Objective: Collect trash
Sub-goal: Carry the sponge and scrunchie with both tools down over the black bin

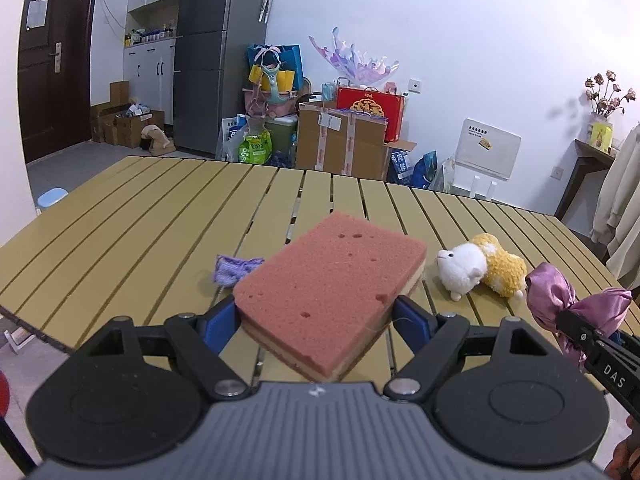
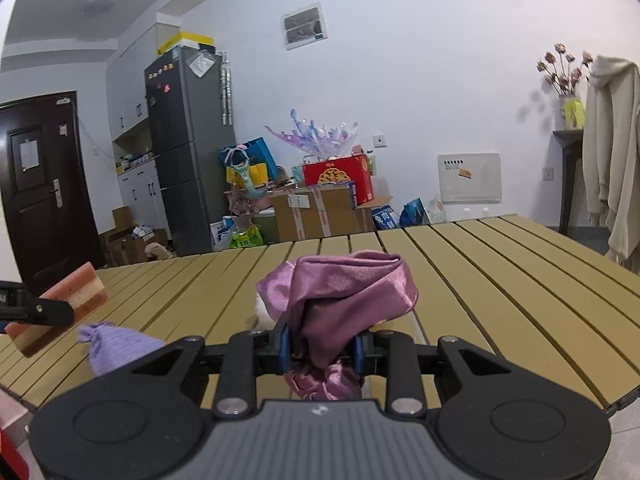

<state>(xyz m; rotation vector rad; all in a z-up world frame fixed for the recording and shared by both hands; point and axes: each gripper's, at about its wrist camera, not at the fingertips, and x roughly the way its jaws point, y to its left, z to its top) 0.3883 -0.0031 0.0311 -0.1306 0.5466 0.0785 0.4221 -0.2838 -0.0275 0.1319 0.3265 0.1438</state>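
My left gripper [image 1: 320, 316] is shut on a pink layered sponge [image 1: 332, 284], held flat above the slatted table [image 1: 140, 216]; the blue pads press its two sides. The sponge [image 2: 60, 304] also shows at the left of the right wrist view. My right gripper [image 2: 322, 344] is shut on a bunched purple satin cloth [image 2: 340, 292], lifted over the table [image 2: 500, 280]. That cloth [image 1: 560, 300] appears at the right edge of the left wrist view. A small lavender pouch [image 1: 234, 270] lies on the table beyond the sponge; the pouch [image 2: 116, 346] sits low left in the right wrist view.
A white and yellow plush sheep [image 1: 480, 268] lies on the table right of the sponge. Beyond the far table edge stand cardboard boxes [image 1: 344, 140], bags, a grey fridge [image 1: 204, 60] and a dark door [image 1: 52, 60]. A pale coat [image 2: 612, 152] hangs at the right.
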